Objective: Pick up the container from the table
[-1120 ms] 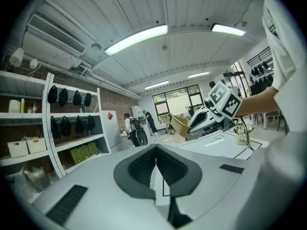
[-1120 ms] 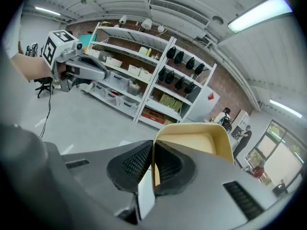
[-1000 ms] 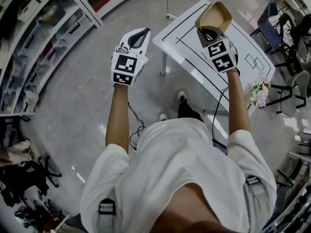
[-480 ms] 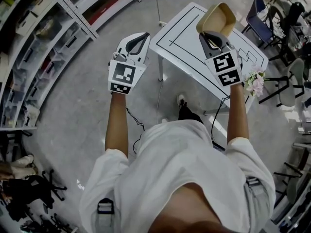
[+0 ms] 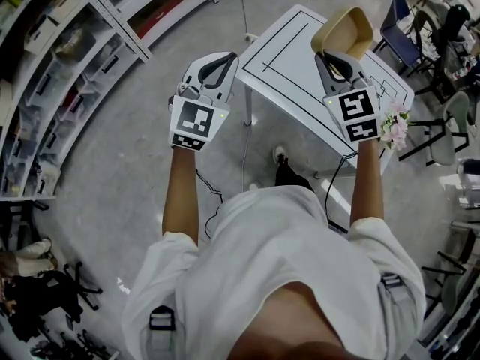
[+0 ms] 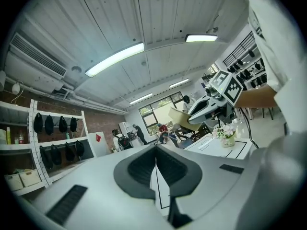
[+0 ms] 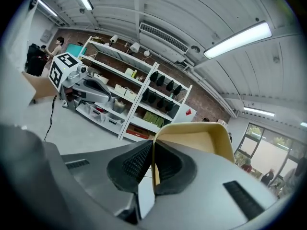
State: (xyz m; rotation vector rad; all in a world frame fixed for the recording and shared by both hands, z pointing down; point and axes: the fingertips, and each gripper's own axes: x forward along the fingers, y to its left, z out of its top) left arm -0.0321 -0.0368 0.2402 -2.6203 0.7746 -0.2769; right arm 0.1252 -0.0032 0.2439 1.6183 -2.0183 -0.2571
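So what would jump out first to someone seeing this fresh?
The tan container, pinched by its rim in the right gripper and held in the air over the white table. Next, the left gripper, shut on nothing, raised beside it over the floor. Pale flowers stand at the table's edge.

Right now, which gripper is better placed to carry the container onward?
Right. The right gripper has its jaws shut on the wall of the container, held above the table. The left gripper is shut and empty, beside the table.
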